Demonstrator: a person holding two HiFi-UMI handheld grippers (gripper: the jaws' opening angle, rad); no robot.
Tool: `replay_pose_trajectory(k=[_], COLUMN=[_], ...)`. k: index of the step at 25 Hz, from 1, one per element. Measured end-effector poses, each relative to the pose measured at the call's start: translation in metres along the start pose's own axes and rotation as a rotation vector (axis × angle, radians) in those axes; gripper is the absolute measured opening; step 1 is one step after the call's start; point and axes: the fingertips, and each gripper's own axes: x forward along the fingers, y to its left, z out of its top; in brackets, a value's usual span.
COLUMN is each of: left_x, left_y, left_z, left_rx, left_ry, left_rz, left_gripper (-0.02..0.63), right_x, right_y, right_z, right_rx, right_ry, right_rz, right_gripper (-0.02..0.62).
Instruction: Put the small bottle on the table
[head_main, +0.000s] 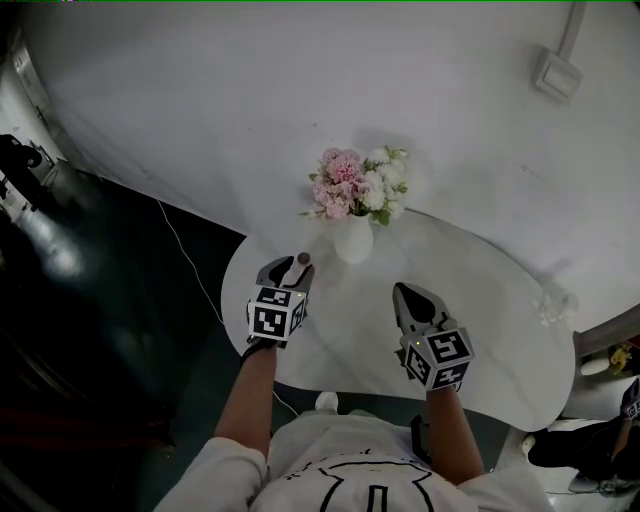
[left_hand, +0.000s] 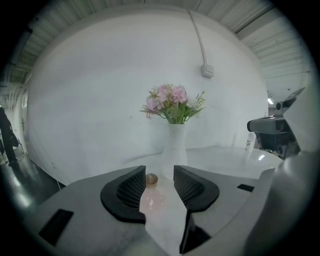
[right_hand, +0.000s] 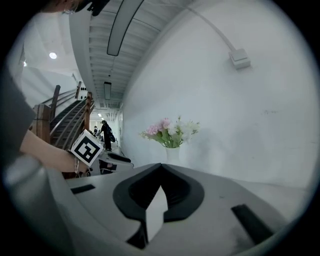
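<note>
the small bottle (left_hand: 151, 194) is held by the left gripper (left_hand: 159, 174); the right gripper (right_hand: 161, 169) is closed, empty. flowers (head_main: 358, 183) are kept in the vase (head_main: 353, 241).

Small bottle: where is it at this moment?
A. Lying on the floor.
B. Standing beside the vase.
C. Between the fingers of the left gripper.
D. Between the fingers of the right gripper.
C: the left gripper view shows the small bottle between the fingers of the left gripper.
</note>
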Motion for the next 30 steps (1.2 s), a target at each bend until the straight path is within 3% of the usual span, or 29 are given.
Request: replay_pose_trajectory(k=[8,16,25,30], left_x=[-0.032,-0.067,-0.118,-0.155], left_y=[-0.010,-0.002,0.005,0.004], left_z=[0.021,0.052,0.112,0.151], left_rx=[0.003,0.008,0.003,0.065], left_ry=[-0.045,-0.110,-0.288,-0.405], left_rz=[0.021,0.067,0.130,0.171], left_gripper=[0.179,0.179,0.179,0.179], right_x=[-0.019,-0.025,-0.037,-0.050], right_y=[0.004,-0.009,-0.001,0.003], right_z=[0.026,0.076,0.114,0.138], right_rx=[-0.031,-0.042,-0.152,-0.182], right_ry=[-0.032,-0.120,-0.167,-0.226], right_rz=[0.025,-0.013,0.013,0.006], right_gripper=[-0.008,-0.008,-0.008,-0.008])
